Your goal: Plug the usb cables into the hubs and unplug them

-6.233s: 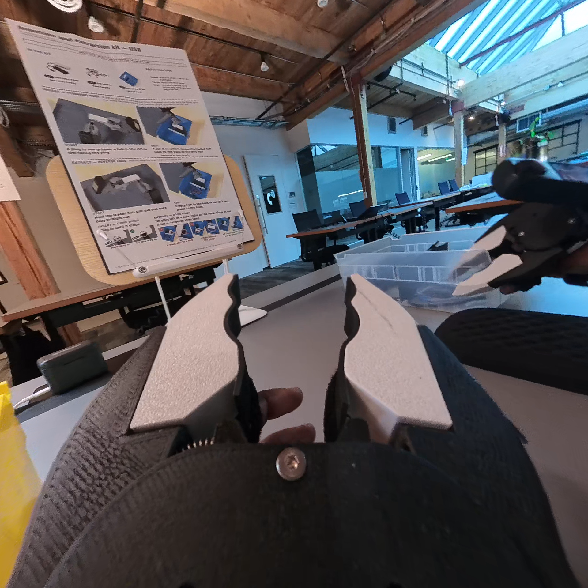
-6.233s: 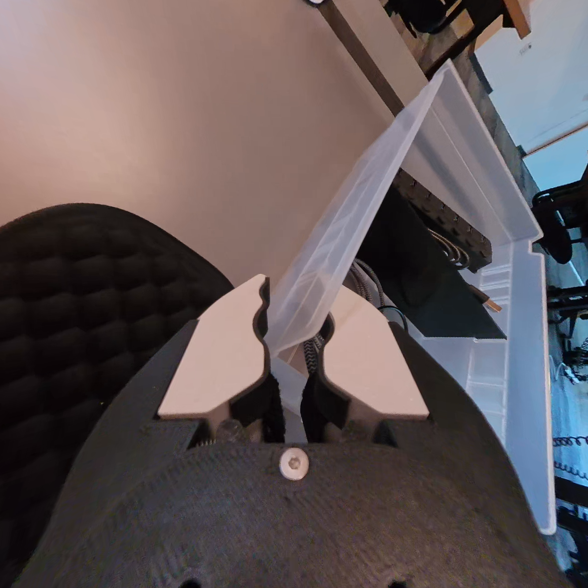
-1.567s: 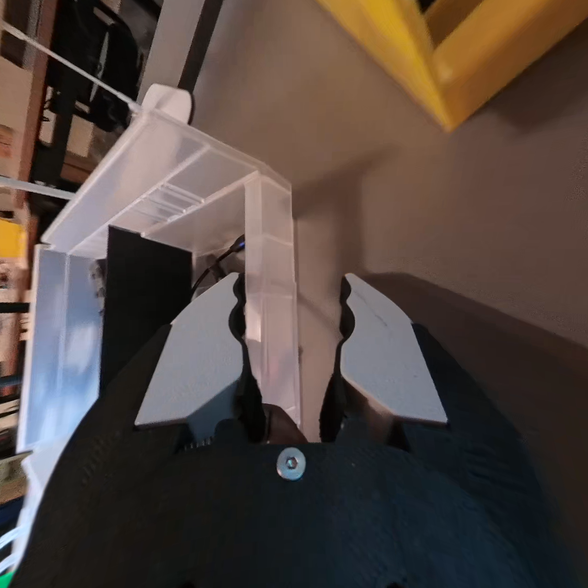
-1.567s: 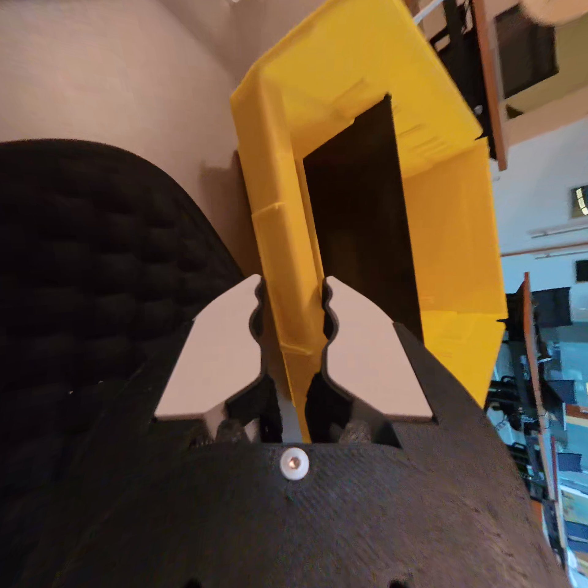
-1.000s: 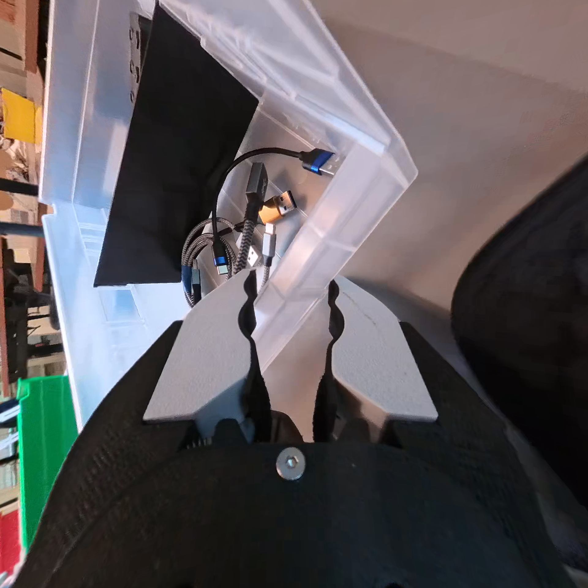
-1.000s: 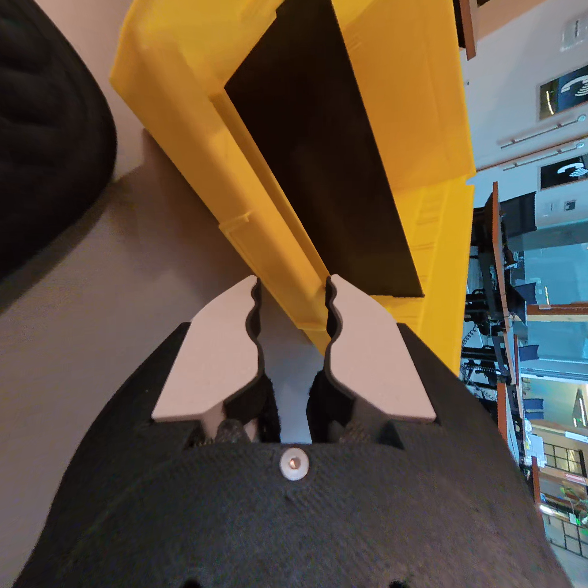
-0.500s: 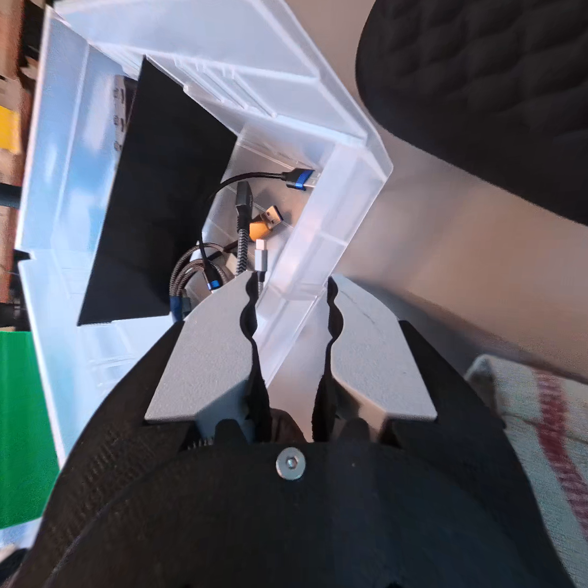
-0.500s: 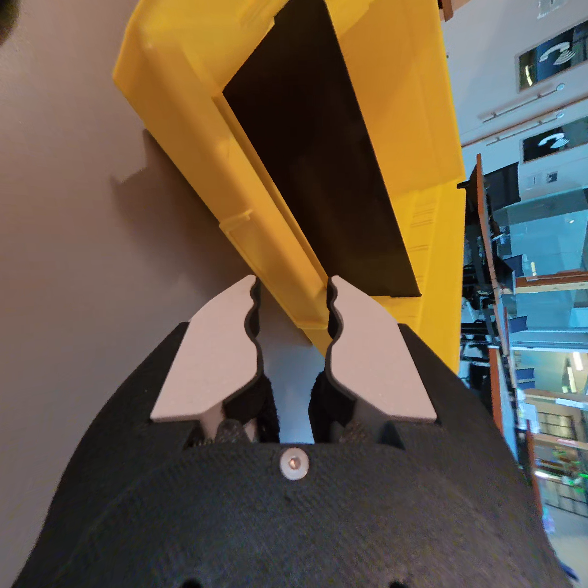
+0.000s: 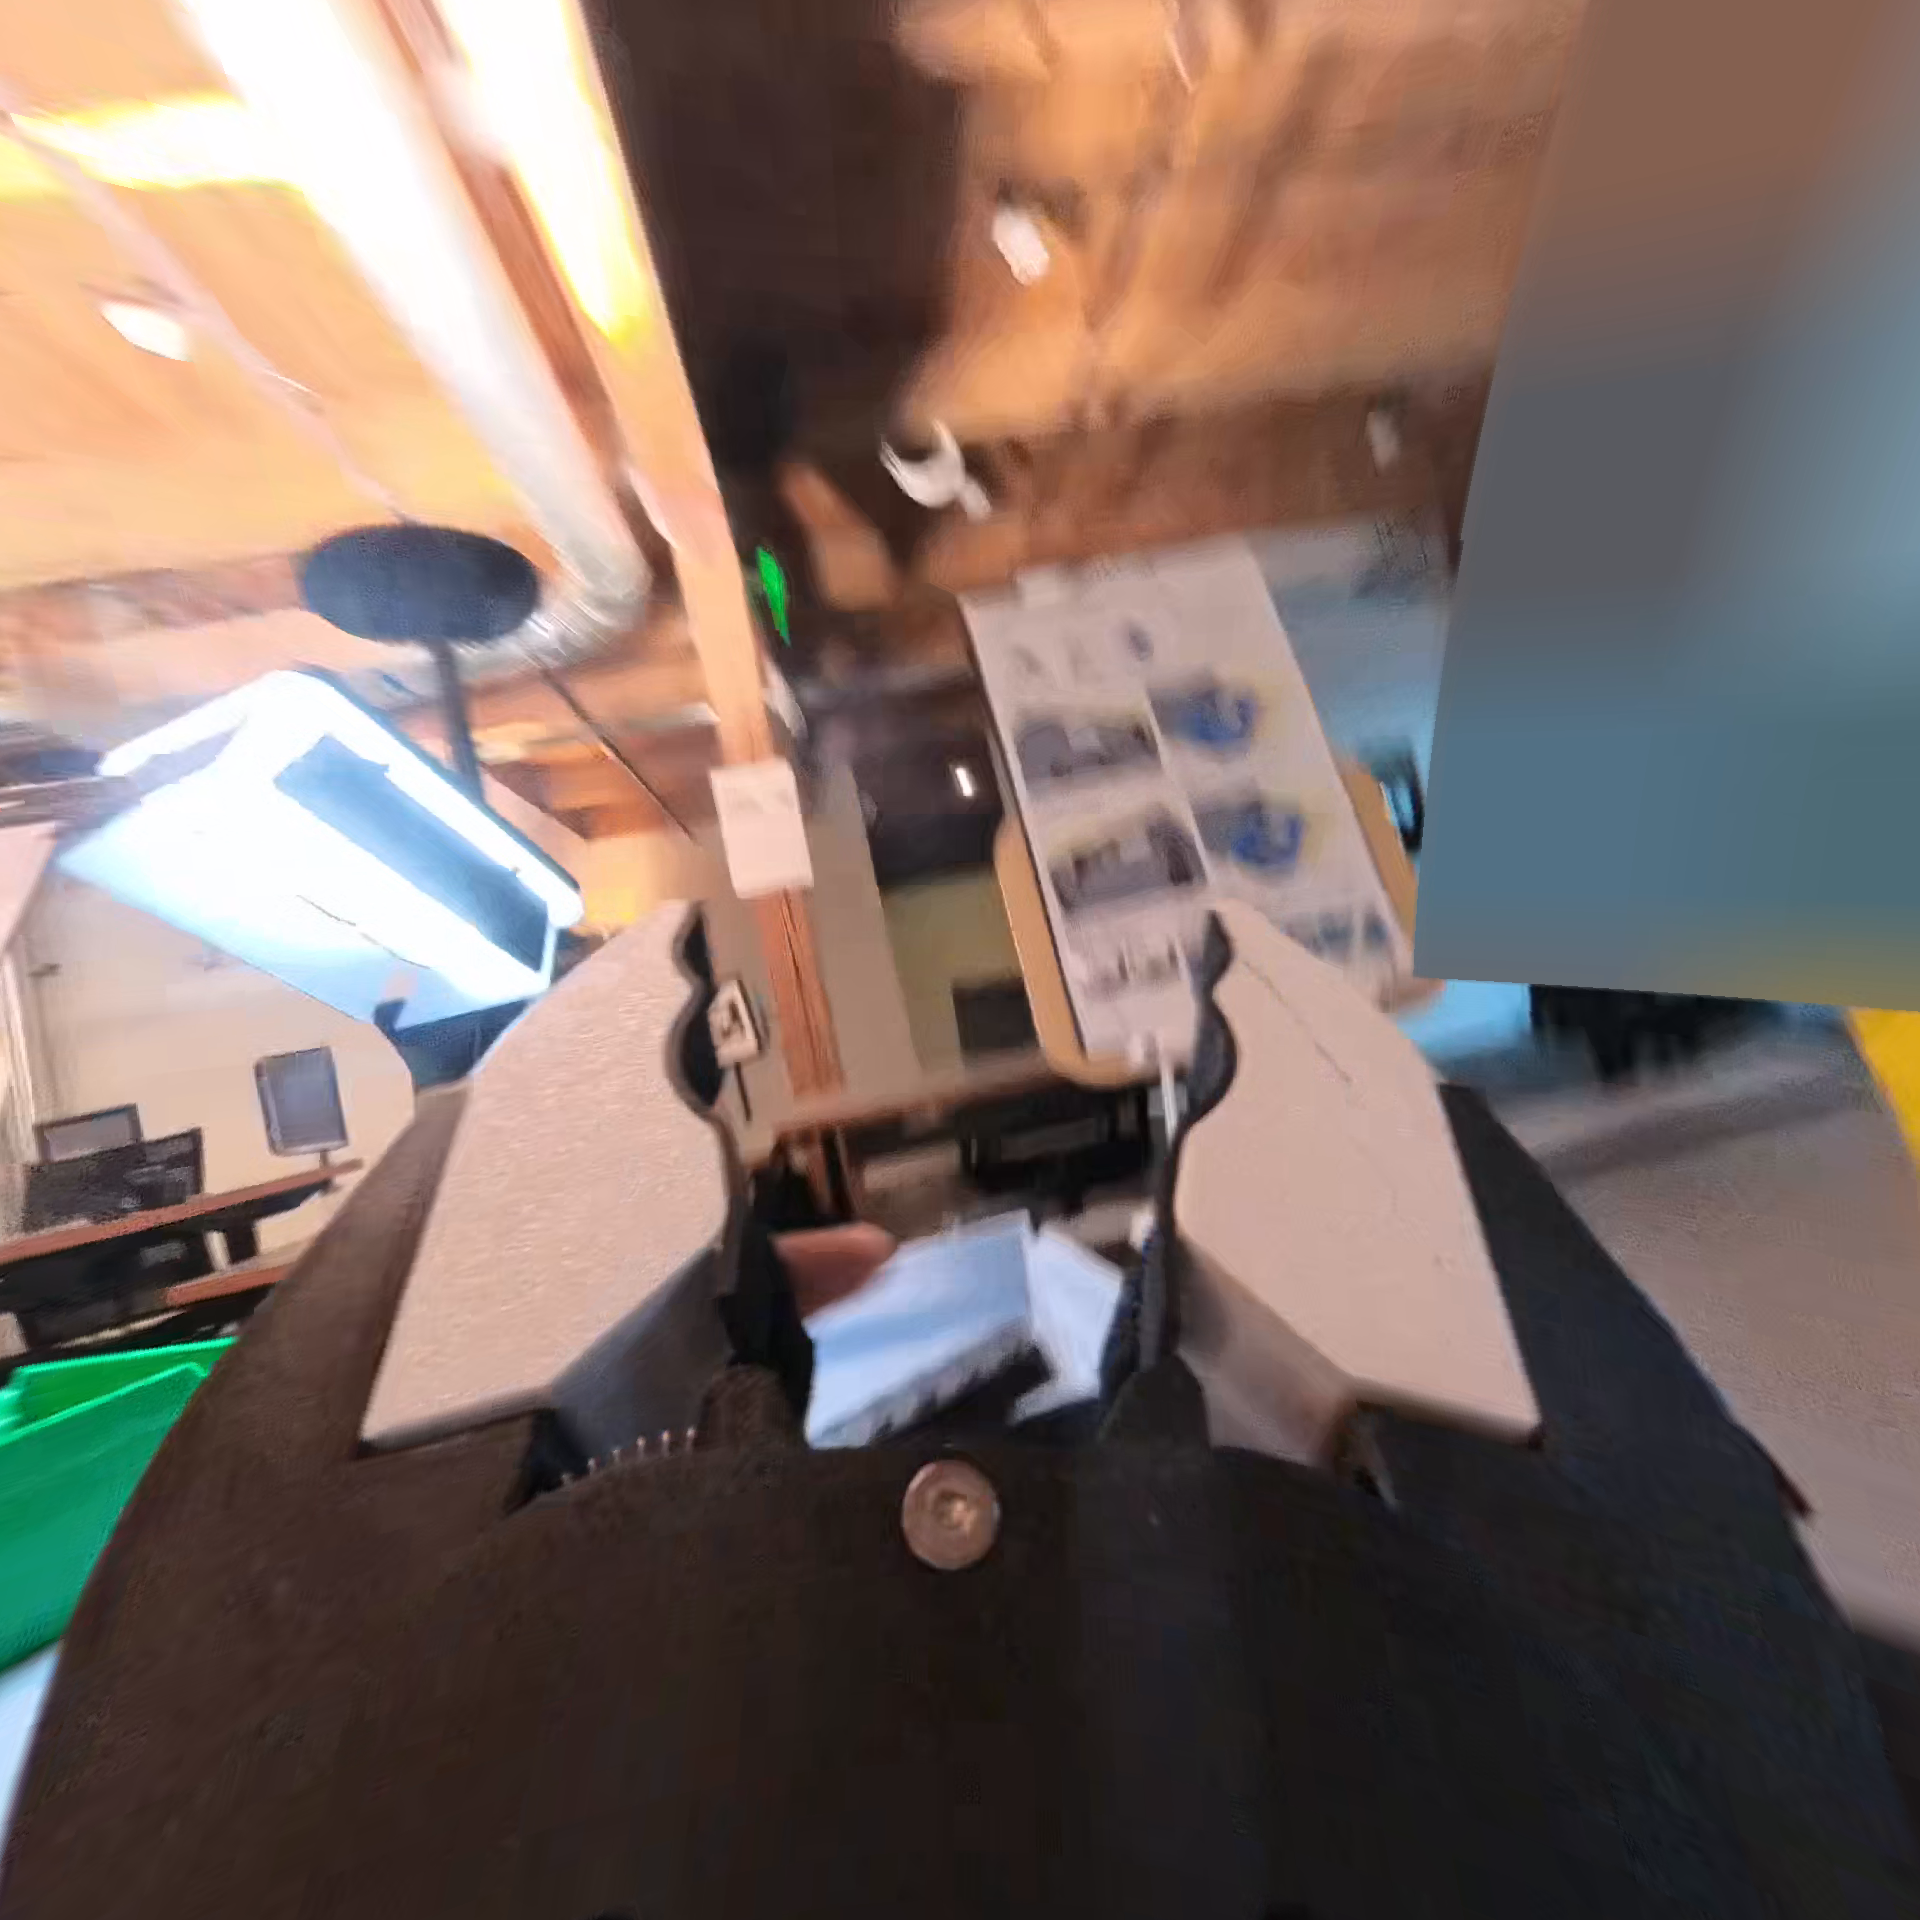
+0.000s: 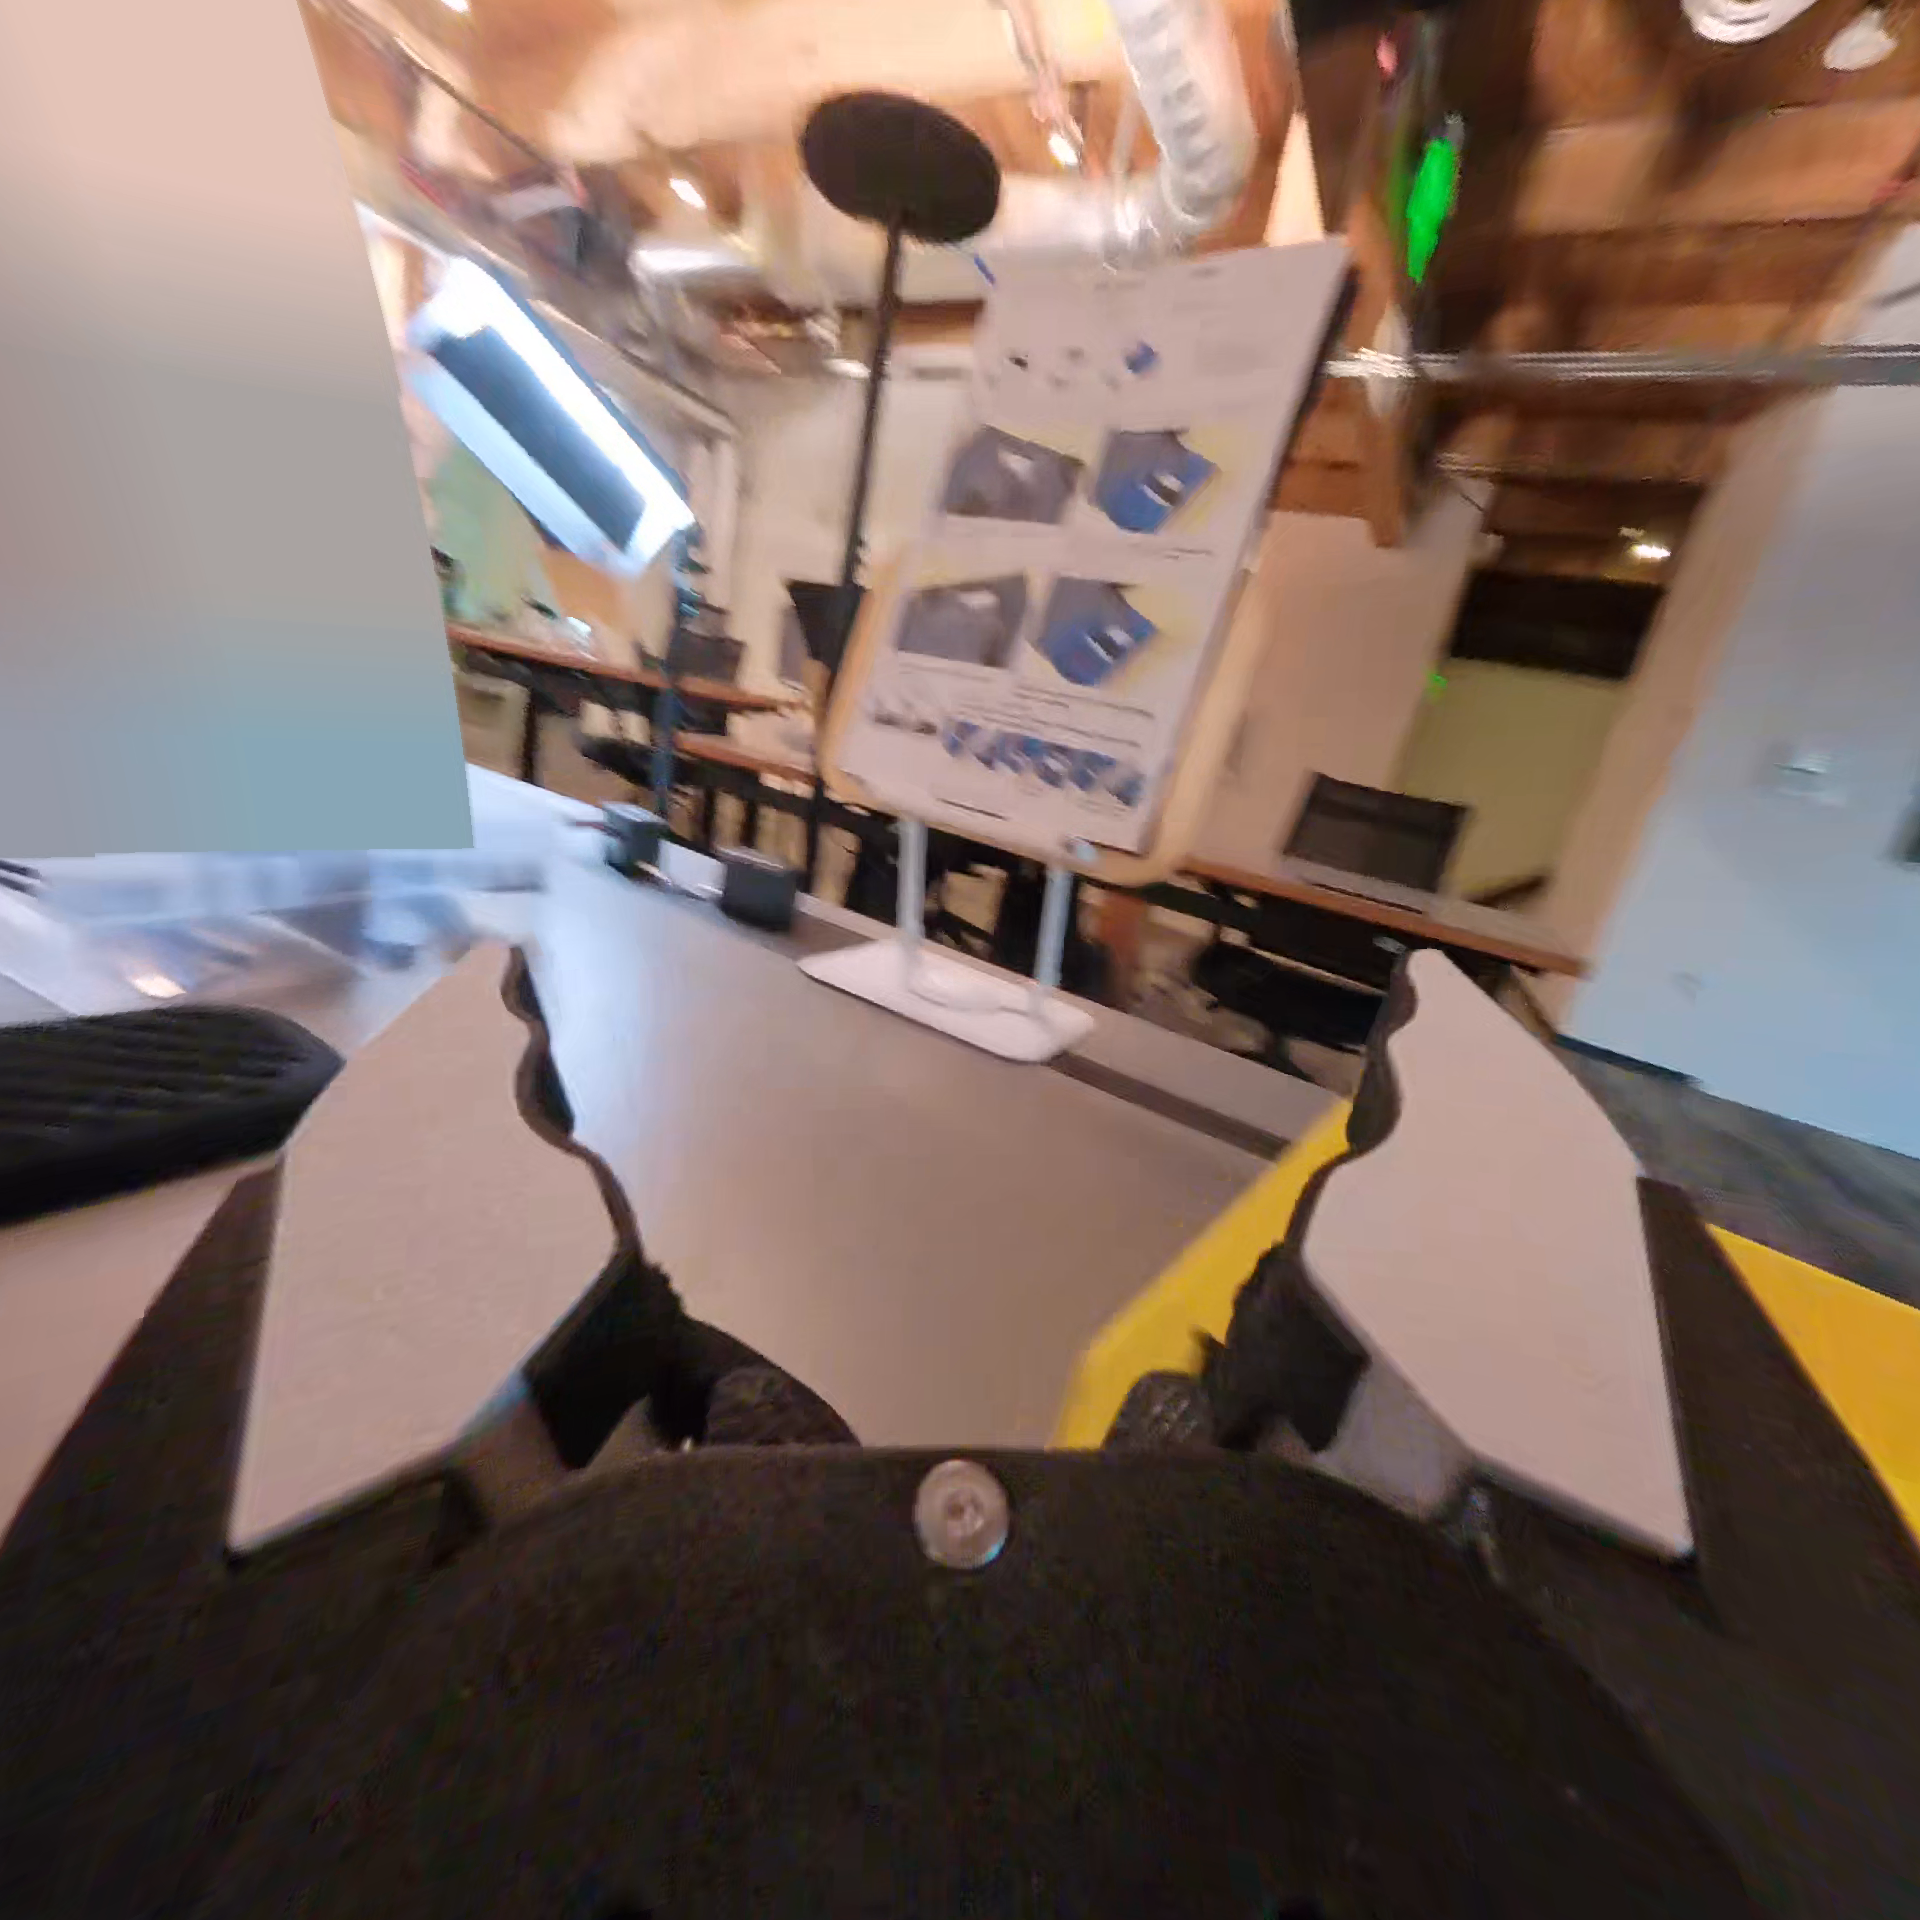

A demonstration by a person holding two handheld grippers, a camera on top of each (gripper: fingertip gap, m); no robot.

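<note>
USB cables and hubs: none could be made out in either view; half a second before, the left wrist view had looked down on cable plugs lying in the clear bin.
Left claw (image 9: 951,935): fingers stood apart with nothing between them, raised and aimed at the room; a moment before they had straddled the clear bin's wall. The view was badly smeared.
Right claw (image 10: 961,966): fingers spread wide and empty, where half a second before they had sat narrow around the yellow bin's corner.
Yellow bin (image 10: 1164,1320): its rim lay low and right, just behind the right claw's right finger, on the table (image 10: 883,1143).
Clear bin (image 10: 260,914): a blurred edge showed far left, beyond the black cushioned pad (image 10: 125,1091).
Instruction sheet on stand (image 10: 1101,561): upright at the table's far edge, well apart from both claws; also seen blurred in the left wrist view (image 9: 1174,790).
Green bin (image 9: 73,1455): lower left in the left wrist view.
Person's fingertip (image 9: 831,1252): showed deep between the left claw's fingers, beside a pale blurred scrap I could not identify.
</note>
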